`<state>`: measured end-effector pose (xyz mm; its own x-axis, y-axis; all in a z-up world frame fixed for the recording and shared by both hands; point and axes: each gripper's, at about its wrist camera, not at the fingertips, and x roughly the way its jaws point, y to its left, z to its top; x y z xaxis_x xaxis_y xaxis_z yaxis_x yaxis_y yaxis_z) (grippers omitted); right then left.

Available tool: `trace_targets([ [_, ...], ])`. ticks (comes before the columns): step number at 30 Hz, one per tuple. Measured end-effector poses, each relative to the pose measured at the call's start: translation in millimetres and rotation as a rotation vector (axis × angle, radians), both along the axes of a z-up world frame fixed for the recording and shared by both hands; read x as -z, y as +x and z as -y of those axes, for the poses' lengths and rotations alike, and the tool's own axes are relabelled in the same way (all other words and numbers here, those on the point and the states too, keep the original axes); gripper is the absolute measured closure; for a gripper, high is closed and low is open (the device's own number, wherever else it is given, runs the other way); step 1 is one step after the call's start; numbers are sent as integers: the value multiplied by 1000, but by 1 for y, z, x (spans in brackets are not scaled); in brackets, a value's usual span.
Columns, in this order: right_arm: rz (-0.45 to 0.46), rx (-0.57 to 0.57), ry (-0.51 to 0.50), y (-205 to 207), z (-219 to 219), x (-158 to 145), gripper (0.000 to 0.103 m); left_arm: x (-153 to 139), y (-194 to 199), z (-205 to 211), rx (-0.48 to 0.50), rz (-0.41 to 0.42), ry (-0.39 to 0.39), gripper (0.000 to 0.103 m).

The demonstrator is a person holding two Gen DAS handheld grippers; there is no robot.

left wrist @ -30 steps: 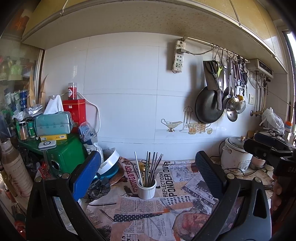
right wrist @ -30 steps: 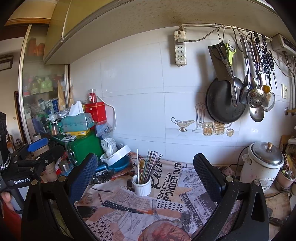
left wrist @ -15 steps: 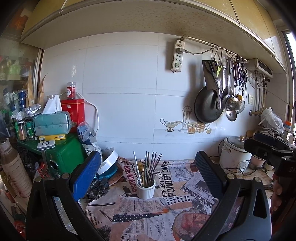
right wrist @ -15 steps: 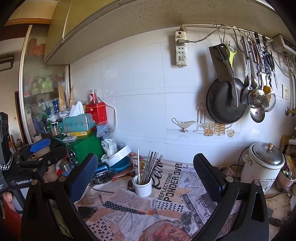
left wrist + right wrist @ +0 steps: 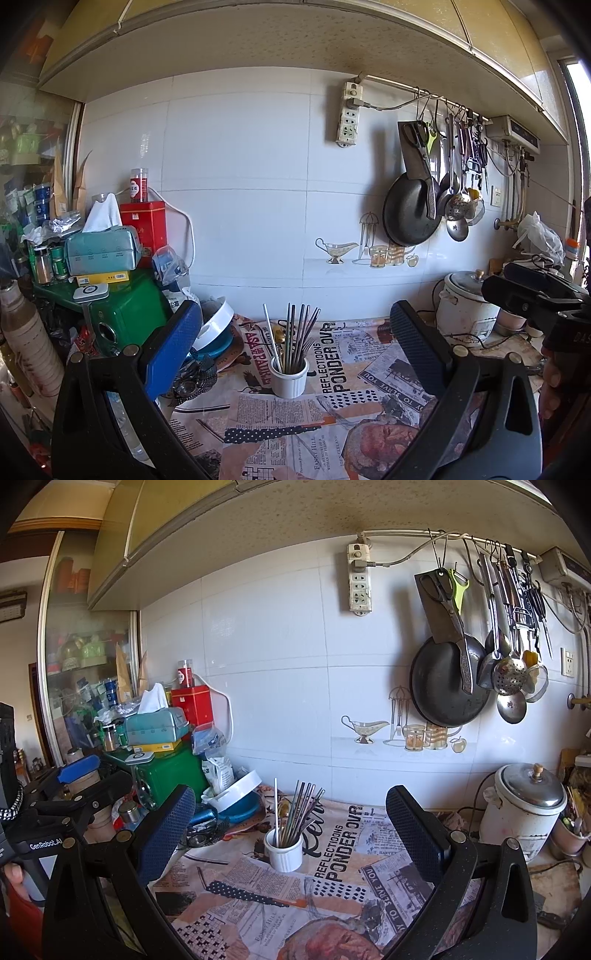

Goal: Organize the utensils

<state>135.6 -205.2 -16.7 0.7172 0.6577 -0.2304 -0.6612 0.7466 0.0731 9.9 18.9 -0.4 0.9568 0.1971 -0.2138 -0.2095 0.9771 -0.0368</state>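
Observation:
A small white ribbed cup [image 5: 288,377] [image 5: 283,851] stands on the newspaper-print counter cover [image 5: 332,410] [image 5: 332,890]. It holds several metal chopsticks [image 5: 301,336] [image 5: 301,810] and one white stick, all leaning upright. My left gripper [image 5: 293,338] is open and empty, well short of the cup. The right gripper [image 5: 290,816] is also open and empty, with the cup framed between its fingers at a distance. Each gripper shows at the edge of the other's view: the right gripper [image 5: 535,299], the left gripper [image 5: 77,775].
A black pan [image 5: 448,681], cleaver, scissors, ladles and skimmers hang on a wall rail at the right. A white rice cooker [image 5: 526,808] stands at the right. At the left are a green box [image 5: 125,317], a tissue pack [image 5: 101,249], a red tin and a blue bowl.
Both views have shifted only slightly; the cup sits marginally lower and nearer in frame. Both grippers stay open and nothing has been grasped.

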Motion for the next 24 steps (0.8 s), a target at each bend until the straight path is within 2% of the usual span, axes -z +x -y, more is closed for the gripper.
trace_targets([
  [24, 7, 9, 2, -1, 5, -1, 0, -2, -1, -2, 36, 7, -21, 1],
])
